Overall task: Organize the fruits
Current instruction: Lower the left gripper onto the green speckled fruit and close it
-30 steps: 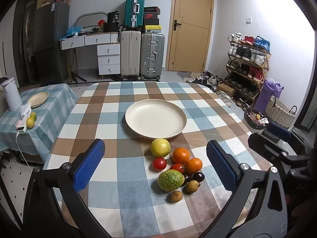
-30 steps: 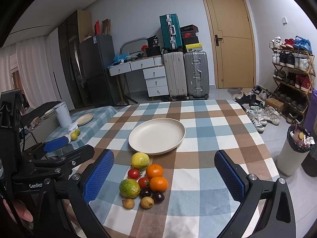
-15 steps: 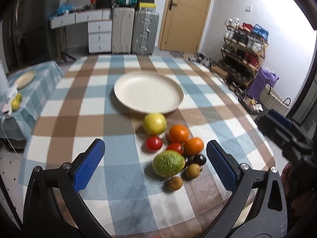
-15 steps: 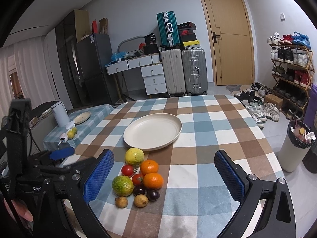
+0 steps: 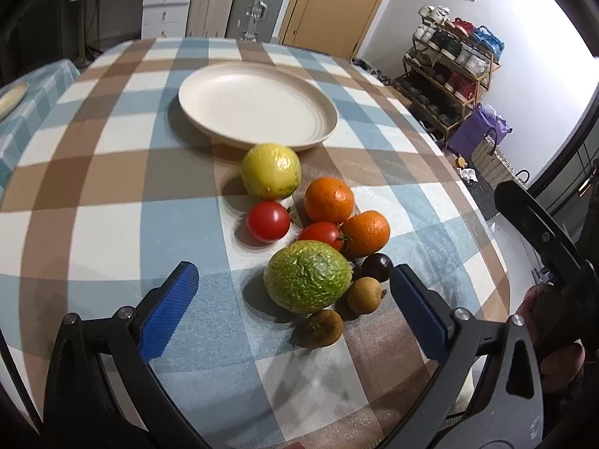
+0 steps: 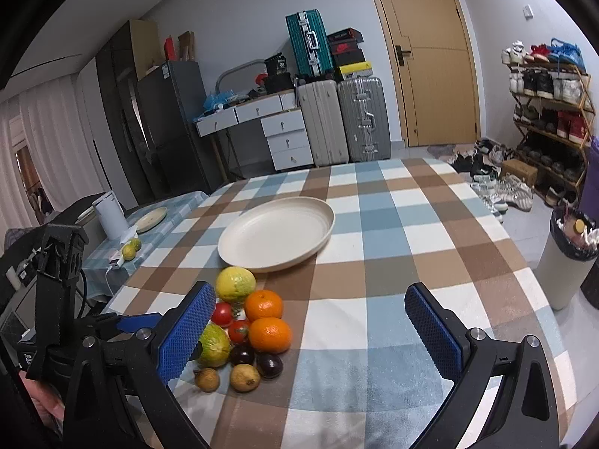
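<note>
A cluster of fruit lies on the checked tablecloth in front of an empty cream plate (image 5: 254, 106) (image 6: 277, 230). It holds a yellow citrus (image 5: 270, 170) (image 6: 236, 284), two oranges (image 5: 328, 200) (image 5: 365, 232), two tomatoes (image 5: 268, 221) (image 5: 321, 235), a green rough fruit (image 5: 307, 276) (image 6: 213, 346), two dark purple fruits (image 5: 377, 267) (image 6: 269, 364) and small brown fruits (image 5: 319, 327) (image 5: 364, 295). My left gripper (image 5: 294, 307) is open, low over the table, its blue pads on either side of the green fruit. My right gripper (image 6: 310, 327) is open, higher, to the right of the cluster.
A side table (image 6: 164, 220) on the left carries a white kettle (image 6: 108, 215), a small plate and two lemons. Suitcases (image 6: 344, 123), drawers and a door stand behind. A shoe rack (image 6: 550, 112) and a bin (image 6: 569, 258) are at the right, off the table's edge.
My left gripper has dropped and moved forward toward the fruit cluster, so the green fruit now lies between its pads. My right gripper has shifted slightly closer to the table.
</note>
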